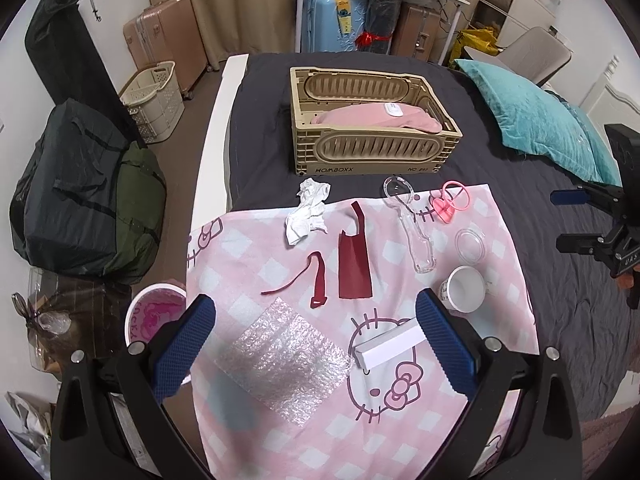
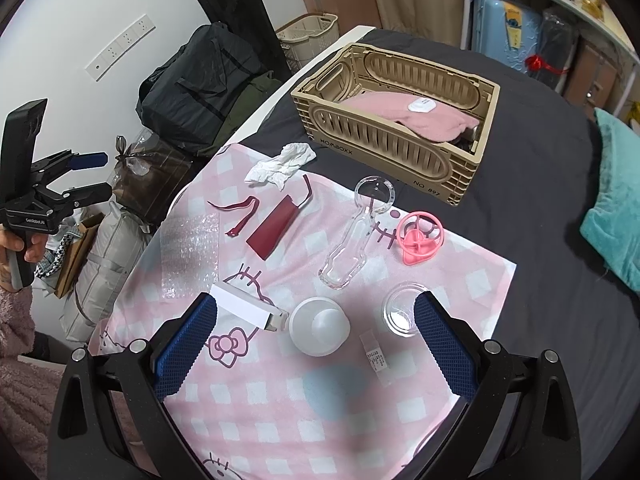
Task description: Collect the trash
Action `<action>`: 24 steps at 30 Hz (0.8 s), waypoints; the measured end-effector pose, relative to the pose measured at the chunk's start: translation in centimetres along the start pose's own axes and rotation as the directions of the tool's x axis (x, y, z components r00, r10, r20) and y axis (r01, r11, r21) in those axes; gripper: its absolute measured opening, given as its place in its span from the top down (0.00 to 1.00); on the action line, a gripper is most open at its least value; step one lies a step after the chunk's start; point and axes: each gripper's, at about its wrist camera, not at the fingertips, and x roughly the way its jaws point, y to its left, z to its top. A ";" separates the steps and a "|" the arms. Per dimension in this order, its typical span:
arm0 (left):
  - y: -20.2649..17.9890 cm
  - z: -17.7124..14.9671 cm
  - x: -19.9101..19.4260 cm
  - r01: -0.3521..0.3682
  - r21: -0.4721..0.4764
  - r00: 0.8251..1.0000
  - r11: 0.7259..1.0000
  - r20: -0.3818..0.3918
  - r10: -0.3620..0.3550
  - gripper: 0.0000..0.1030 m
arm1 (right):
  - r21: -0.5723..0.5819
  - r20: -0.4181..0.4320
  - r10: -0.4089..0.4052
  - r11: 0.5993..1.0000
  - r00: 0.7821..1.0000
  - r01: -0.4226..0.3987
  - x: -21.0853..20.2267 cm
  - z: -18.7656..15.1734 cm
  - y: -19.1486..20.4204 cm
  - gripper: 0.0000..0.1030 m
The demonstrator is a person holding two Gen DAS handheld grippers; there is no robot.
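Over the cloth's (image 1: 248,256) near edge, the left gripper (image 1: 316,344) gapes empty above bubble wrap (image 1: 284,360); the tissue (image 1: 308,212) lies before the crate (image 1: 376,160) marked HOMBOXX. From the right view, the right gripper (image 2: 316,344) spreads empty over a cup (image 2: 320,326); bare blanket (image 2: 552,208) lies rightward.

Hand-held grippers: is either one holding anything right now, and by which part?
Nothing is held. The left hand-held gripper and right hand-held gripper are both open, empty, above the pink checked cloth.

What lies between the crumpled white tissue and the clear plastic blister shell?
In the left wrist view, the dark red torn wrapper lies between the tissue and shell.
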 end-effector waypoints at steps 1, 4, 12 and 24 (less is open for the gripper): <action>-0.1 0.0 -0.1 -0.003 0.005 1.000 1.000 0.005 0.003 0.04 | 0.001 0.002 0.000 1.000 1.000 0.000 0.0 0.0 -0.1 0.07; -0.2 0.0 -0.5 -0.005 0.014 1.000 1.000 0.016 0.005 0.04 | 0.004 0.006 -0.001 1.000 1.000 0.001 -0.2 0.0 -0.2 0.07; -0.2 0.2 -1.2 0.003 0.024 1.000 1.000 0.023 -0.004 0.04 | 0.004 0.009 -0.003 1.000 1.000 0.003 -0.4 0.0 -0.3 0.07; -0.3 0.2 -1.8 0.002 0.025 1.000 1.000 0.030 -0.003 0.04 | 0.002 0.009 0.005 1.000 1.000 -0.005 -0.7 -0.1 -0.4 0.07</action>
